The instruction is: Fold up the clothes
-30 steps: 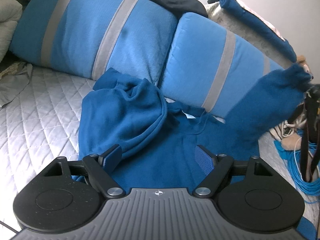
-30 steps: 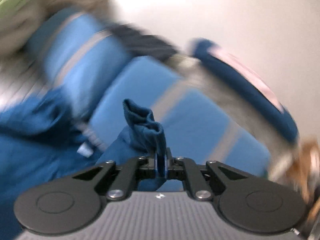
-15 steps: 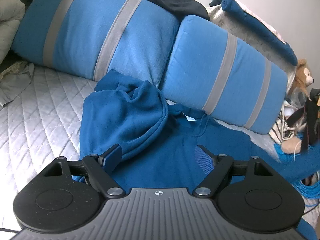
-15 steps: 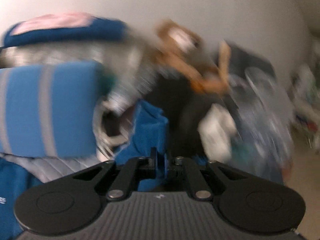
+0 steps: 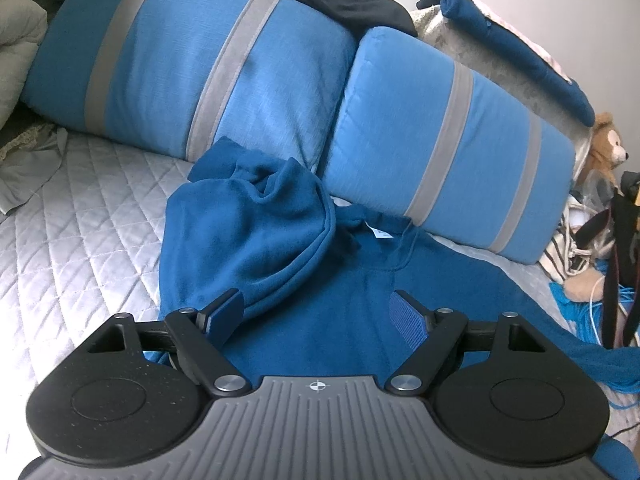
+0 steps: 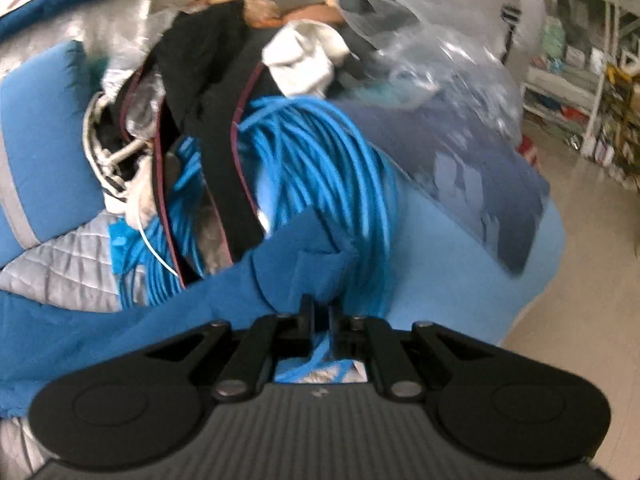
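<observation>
Blue fleece, left wrist view: a dark blue hoodie [image 5: 320, 280] lies spread on the quilted grey bedspread [image 5: 80, 216], its collar and white neck tag toward the pillows, its hood [image 5: 248, 240] bunched in a heap over the left shoulder area
Sleeve, left wrist view: one sleeve [image 5: 592, 356] runs off to the right edge of the bed, stretched out over the bedspread
Left gripper: the left gripper [image 5: 320, 312] hovers over the hoodie's chest with jaws spread wide, nothing between the blue pads; the left pad sits just beside the lower rim of the hood
Pillows: two blue pillows with grey stripes [image 5: 440, 140] lean along the far side, a black garment [image 5: 340, 0] draped on top of them
Far right, left wrist view: a teddy bear [image 5: 606, 140] and a tangle of bright blue cable [image 5: 588, 320] sit past the bed's edge
Right wrist view, blurred: the right gripper [image 6: 320, 312] is clamped on the cuff end of the hoodie sleeve [image 6: 304, 256], fabric standing up between the closed jaws and trailing away to the lower left
Behind the cuff: a coil of bright blue cable [image 6: 320, 152], a black strap [image 6: 216, 152] across it, a clear plastic bag [image 6: 440, 80] and a white cloth [image 6: 304, 60]
Edges, right wrist view: a striped pillow end [image 6: 40, 140] at left, pale floor [image 6: 580, 280] and a shelf [image 6: 580, 60] at right
</observation>
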Motion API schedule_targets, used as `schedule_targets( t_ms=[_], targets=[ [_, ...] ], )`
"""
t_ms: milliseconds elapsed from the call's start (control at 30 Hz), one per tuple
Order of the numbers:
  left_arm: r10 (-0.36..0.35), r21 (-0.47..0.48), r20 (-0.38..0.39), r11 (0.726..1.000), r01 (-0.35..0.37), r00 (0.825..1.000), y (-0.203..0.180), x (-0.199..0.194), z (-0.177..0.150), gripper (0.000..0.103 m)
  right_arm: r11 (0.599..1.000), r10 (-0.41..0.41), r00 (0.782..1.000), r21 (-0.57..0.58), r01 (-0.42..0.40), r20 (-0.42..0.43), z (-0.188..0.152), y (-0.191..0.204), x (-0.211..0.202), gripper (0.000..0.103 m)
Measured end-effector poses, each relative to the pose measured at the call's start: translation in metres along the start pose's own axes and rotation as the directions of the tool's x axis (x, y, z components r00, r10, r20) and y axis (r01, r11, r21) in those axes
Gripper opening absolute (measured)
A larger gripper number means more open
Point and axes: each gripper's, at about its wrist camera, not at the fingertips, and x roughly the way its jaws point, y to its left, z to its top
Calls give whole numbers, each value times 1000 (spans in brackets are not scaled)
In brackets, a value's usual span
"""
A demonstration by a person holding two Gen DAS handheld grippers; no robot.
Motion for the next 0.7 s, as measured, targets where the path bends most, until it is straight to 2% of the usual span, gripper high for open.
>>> schedule_targets(
  t_ms=[33, 100, 133, 167, 200, 233, 267, 400, 533, 700],
  targets=[
    [1, -1, 0, 1000, -1, 1000, 0, 0, 0, 80, 1000, -6, 1000, 22, 6, -13, -2, -3, 3, 10],
    [1, -1, 1, 1000, -1, 1000, 0, -1, 0, 80, 998, -13, 1000, 67, 15, -28, -7, -7, 5, 28],
    [1, -1, 0, 1000, -1, 1000, 0, 0, -1, 80, 996, -10, 999, 85, 12, -32, -9, -8, 6, 30],
    [2, 0, -1, 1000, -2, 1000, 0, 0, -1, 80, 997, -20, 999, 72, 22, -35, -10, -6, 6, 41],
    [2, 0, -2, 1000, -2, 1000, 0, 0, -1, 80, 998, -31, 999, 55, 33, -37, -11, -4, 6, 57],
    [1, 0, -3, 1000, -1, 1000, 0, 0, 0, 80, 998, -53, 998, 35, 54, -34, -12, -1, 5, 66],
    [1, 0, -2, 1000, -1, 1000, 0, 0, 0, 80, 998, -66, 998, 14, 66, -17, -13, 2, 2, 81],
    [0, -1, 0, 1000, 0, 1000, 1, 0, 0, 80, 994, -90, 993, -54, 94, 71, -12, 19, -23, 103],
    [0, -2, 6, 1000, 0, 1000, 0, -1, -1, 80, 995, -51, 989, -84, 63, 138, -9, 40, -52, 103],
    [-2, -21, 15, 1000, 3, 1000, 4, -6, 4, 80, 988, 78, 976, -146, -49, 203, -1, 83, -90, 103]
  ],
)
